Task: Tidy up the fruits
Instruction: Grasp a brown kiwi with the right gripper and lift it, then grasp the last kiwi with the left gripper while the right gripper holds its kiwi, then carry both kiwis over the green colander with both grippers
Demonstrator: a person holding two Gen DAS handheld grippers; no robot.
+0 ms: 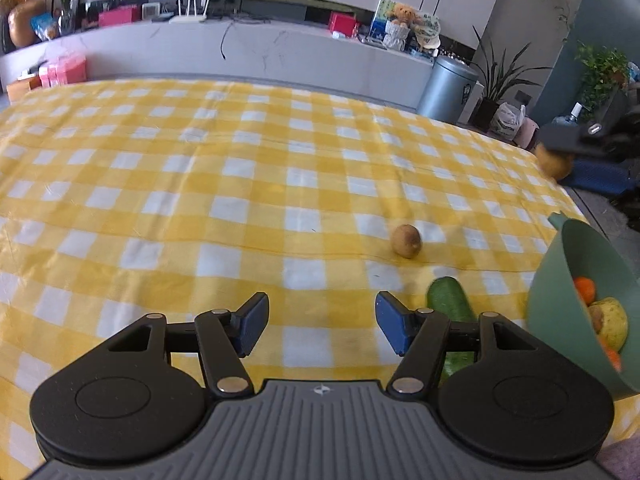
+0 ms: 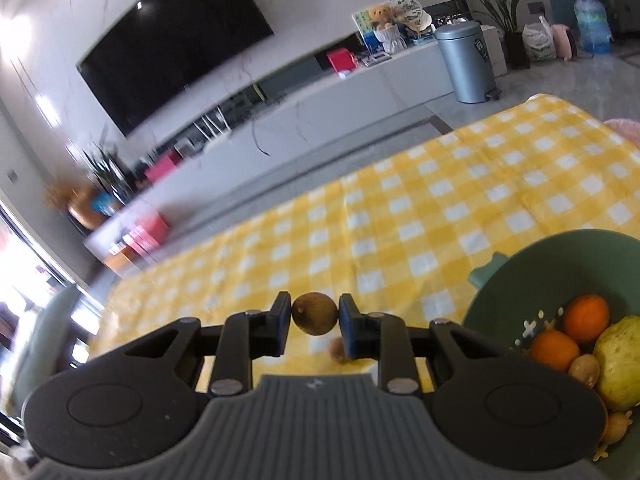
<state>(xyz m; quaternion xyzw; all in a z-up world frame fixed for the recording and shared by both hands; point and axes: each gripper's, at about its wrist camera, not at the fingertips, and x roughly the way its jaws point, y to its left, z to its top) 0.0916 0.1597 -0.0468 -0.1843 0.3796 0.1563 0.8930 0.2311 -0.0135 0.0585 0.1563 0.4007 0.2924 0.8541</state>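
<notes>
In the right wrist view my right gripper (image 2: 315, 316) is shut on a small brown kiwi (image 2: 315, 314), held above the checked cloth. A second kiwi (image 2: 335, 350) lies on the cloth just below it. To the right, the green bowl (image 2: 512, 280) holds two oranges (image 2: 586, 317), a yellow pear (image 2: 620, 360) and a kiwi (image 2: 584, 370). In the left wrist view my left gripper (image 1: 322, 320) hangs open and empty over the cloth. A kiwi (image 1: 406, 241) lies ahead to its right, and a cucumber (image 1: 450, 304) sits beside its right finger, next to the green bowl (image 1: 560, 280).
The yellow and white checked cloth (image 1: 200, 184) covers the whole table. At the far right edge, a dark blurred shape carries a round yellowish fruit (image 1: 554, 164). Beyond the table are a low white cabinet (image 1: 240, 52), a grey bin (image 1: 448, 88) and potted plants (image 1: 496, 84).
</notes>
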